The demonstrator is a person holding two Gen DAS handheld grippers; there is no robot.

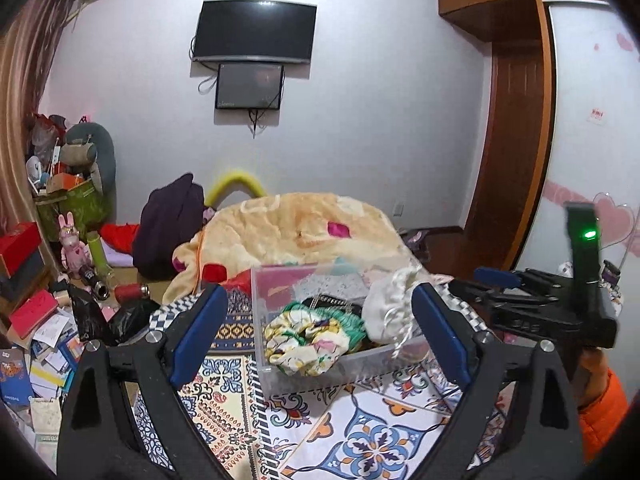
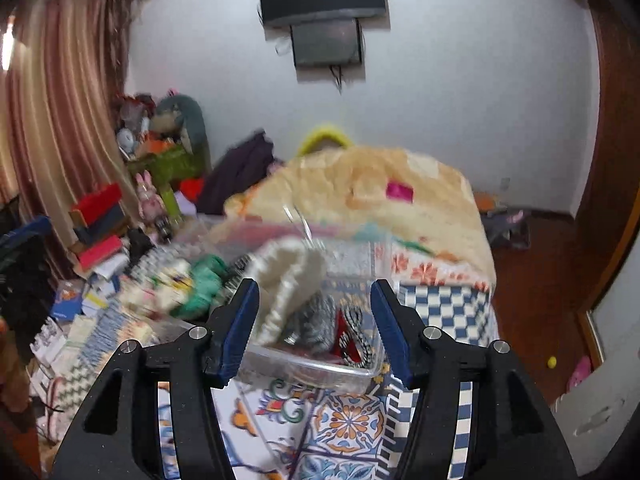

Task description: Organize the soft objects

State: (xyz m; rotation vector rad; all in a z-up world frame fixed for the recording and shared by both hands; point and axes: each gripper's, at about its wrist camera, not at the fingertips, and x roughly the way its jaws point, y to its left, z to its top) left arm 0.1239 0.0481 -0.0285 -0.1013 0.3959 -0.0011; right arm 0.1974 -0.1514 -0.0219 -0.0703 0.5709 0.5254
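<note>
My two tongs, left (image 1: 316,320) and right (image 2: 314,328), gape wide, empty; one clear box (image 1: 304,376) holds one floral scrunchie (image 1: 304,340), one cream scrunchie (image 1: 386,308)

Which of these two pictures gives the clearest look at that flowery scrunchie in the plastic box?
The left wrist view: the floral scrunchie lies sharp and unobstructed at the clear box's front corner. In the right wrist view it is a motion-blurred smear at the left, with only the green trim recognisable.
</note>
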